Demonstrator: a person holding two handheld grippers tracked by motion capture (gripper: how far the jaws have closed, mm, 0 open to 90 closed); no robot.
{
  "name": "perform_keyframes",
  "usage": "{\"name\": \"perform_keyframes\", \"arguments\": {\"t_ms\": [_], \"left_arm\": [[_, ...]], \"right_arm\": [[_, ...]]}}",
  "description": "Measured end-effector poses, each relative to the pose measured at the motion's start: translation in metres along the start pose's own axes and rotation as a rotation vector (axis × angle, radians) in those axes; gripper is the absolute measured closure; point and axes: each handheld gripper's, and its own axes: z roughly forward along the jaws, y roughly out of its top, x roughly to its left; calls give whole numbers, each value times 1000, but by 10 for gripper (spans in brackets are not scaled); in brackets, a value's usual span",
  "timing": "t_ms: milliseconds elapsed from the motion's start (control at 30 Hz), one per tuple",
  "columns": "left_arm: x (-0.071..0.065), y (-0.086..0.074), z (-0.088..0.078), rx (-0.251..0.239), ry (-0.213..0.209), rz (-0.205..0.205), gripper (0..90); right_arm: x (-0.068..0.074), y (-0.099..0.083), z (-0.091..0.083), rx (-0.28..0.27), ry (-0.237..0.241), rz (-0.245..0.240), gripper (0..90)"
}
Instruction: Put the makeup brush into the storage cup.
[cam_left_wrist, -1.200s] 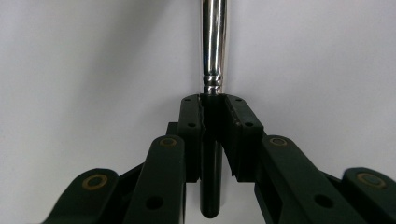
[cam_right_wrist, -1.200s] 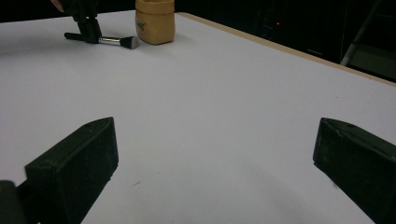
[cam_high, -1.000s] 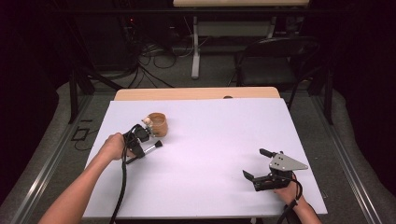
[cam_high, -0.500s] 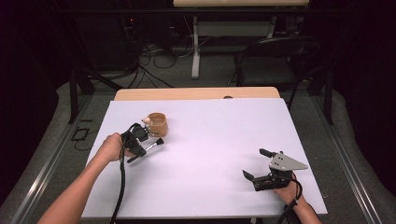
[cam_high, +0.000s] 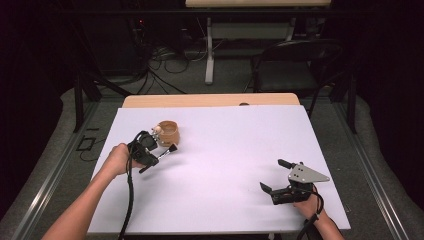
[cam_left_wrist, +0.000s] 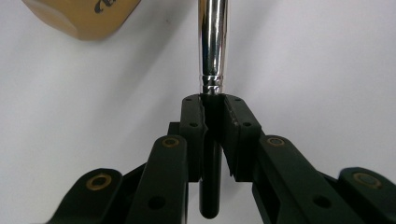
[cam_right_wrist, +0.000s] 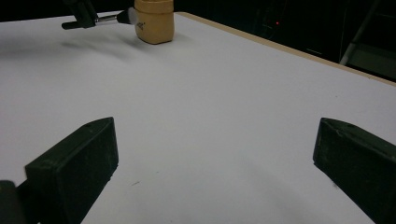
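Left tongs (cam_high: 159, 156) now lifted, clamped on brush (cam_left_wrist: 211, 51) beside tan cup (cam_high: 167, 133); right tongs (cam_high: 280, 176) wide open, empty.

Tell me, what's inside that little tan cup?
The tan cup has pale rounded things poking above its rim on the left gripper's side. Its wall hides anything deeper.

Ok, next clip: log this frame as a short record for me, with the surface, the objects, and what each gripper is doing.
surface: white table
objects: tan cup; brush with a black handle and a chrome ferrule
left gripper: shut on the brush handle, beside the cup, ferrule pointing out past the jaws
right gripper: open, holding nothing, low over the table's near right part
gap between grippers: wide, bare table between them
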Motion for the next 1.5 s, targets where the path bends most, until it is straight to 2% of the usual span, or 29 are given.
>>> {"name": "perform_keyframes", "arguments": {"t_ms": [500, 1100, 1500], "left_arm": [[-6, -2, -11, -121, 19, -11, 793], [-8, -2, -14, -225, 27, -40, 794], [-8, -1, -15, -317, 45, -59, 794]], "right_arm": [[0, 0, 0, -6, -2, -1, 0], [0, 0, 0, 6, -1, -4, 0], [0, 0, 0, 6, 0, -4, 0]]}}
